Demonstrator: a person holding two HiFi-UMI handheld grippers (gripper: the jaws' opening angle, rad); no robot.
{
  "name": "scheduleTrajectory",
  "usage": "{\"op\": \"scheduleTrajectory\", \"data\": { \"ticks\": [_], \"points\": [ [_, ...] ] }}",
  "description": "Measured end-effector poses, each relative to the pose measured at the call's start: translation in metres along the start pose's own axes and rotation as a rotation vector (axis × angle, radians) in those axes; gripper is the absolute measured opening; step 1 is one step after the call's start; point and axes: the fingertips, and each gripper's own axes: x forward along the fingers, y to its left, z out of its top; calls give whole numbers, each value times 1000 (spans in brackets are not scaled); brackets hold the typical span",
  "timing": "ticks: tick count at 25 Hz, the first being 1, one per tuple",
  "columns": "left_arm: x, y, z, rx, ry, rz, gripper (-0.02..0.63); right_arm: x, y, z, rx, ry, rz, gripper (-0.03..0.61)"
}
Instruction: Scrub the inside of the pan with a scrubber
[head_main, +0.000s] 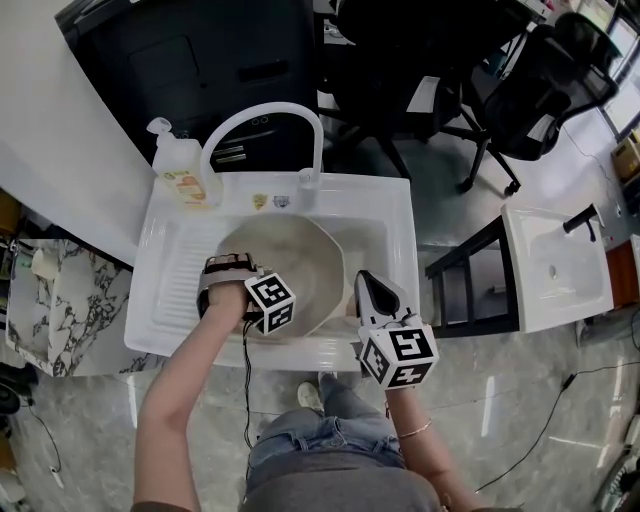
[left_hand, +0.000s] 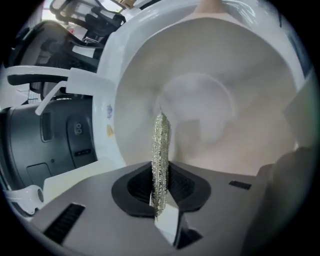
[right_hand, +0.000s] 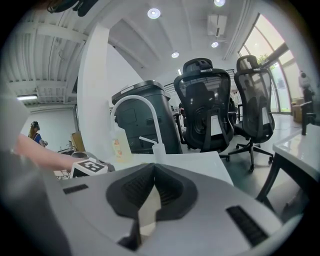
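At the left, our left hand-held gripper (left_hand: 161, 197) reaches over the near-left rim of the pan (head_main: 305, 250). Its jaws are pinched on the scrubber (left_hand: 160, 150), a thin glittery strip seen edge-on. The strip's long axis runs straight out along the jaws and points at the pan's round flat base, which fills the left gripper view ahead. We cannot tell whether the tip touches the base or hovers just above it. The pan sits in the basin of the white sink (head_main: 398, 205), below the arched faucet (head_main: 262, 118). We judge the stroke turns on this: the pan's inside lies directly ahead of the left gripper, so a push along the strip's axis should press it on. To the right, our right hand-held gripper (head_main: 366, 285) sits at the sink's front edge, just beside the pan. Its jaws are closed on nothing and aimed away, so the left is the nearer working hand.
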Motion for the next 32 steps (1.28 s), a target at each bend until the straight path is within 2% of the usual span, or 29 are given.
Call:
{"op": "scheduleTrajectory", "data": {
  "ticks": [3, 8, 13, 17, 23, 27, 32],
  "points": [
    [-4, -23, -1, 27, 24, -127, 64, -3, -2, 2, 1, -5, -3, 11],
    [-15, -55, -3, -2, 36, -309, 64, -9, -2, 3, -1, -16, 8, 11],
    [-32, -78, -3, 3, 48, -473, 63, -15, 0, 5, -2, -22, 18, 11],
    [-52, -97, 9, -20, 2, -634, 63, -19, 0, 5, -5, -20, 25, 11],
    [-77, -110, 31, -80, -84, -797, 63, -21, -3, 6, -3, -23, 28, 11],
    [-84, -111, 50, -152, -152, -874, 63, -20, -6, 6, -5, -22, 30, 11],
    [-98, -109, 81, -267, -286, -1007, 63, -15, -9, 8, -6, -16, 24, 11]
  ]
}}
